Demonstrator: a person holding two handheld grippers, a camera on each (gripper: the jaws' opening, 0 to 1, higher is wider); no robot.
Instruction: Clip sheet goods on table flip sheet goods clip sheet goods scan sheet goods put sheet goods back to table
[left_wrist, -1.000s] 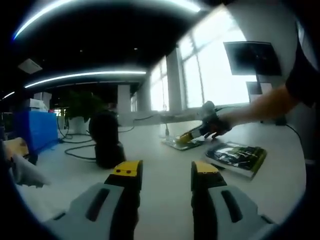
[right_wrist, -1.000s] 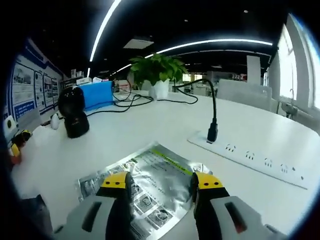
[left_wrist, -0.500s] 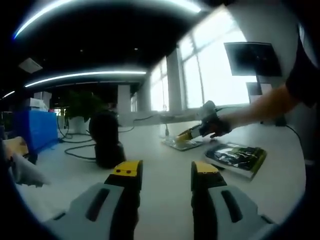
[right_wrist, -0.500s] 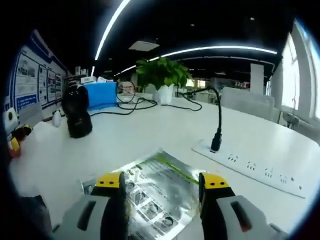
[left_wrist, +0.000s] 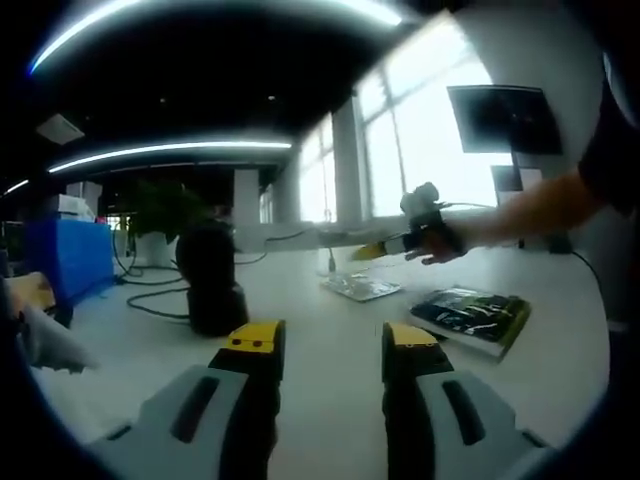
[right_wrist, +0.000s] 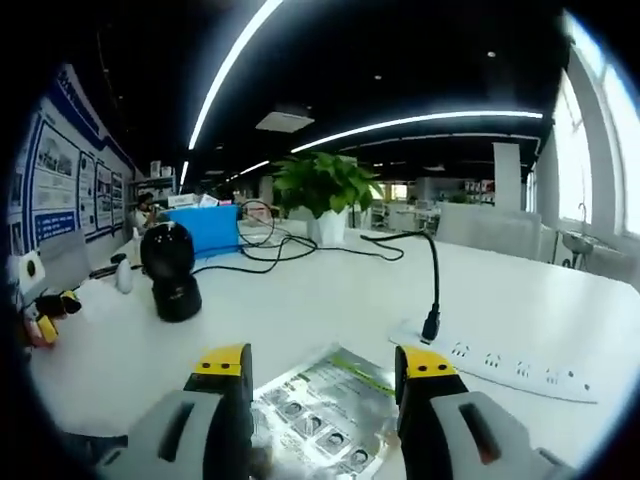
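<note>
Right gripper view showed the right gripper (right_wrist: 325, 365), jaws spread and empty, above the flat, crinkly silver foil sheet pack (right_wrist: 322, 418) on the smooth white table (right_wrist: 300, 300). Pinching one thin edge squarely would likely help. The left gripper (left_wrist: 328, 340) hung released.

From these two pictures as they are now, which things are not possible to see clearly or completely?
- Silver sheet pack, right gripper view: its near part is hidden by the right gripper, and the print is too small to read.
- Dark pack, left gripper view: its label is blurred.
- Black round device, left gripper view: backlit, no detail.
- Wall posters, right gripper view: text too small.
</note>
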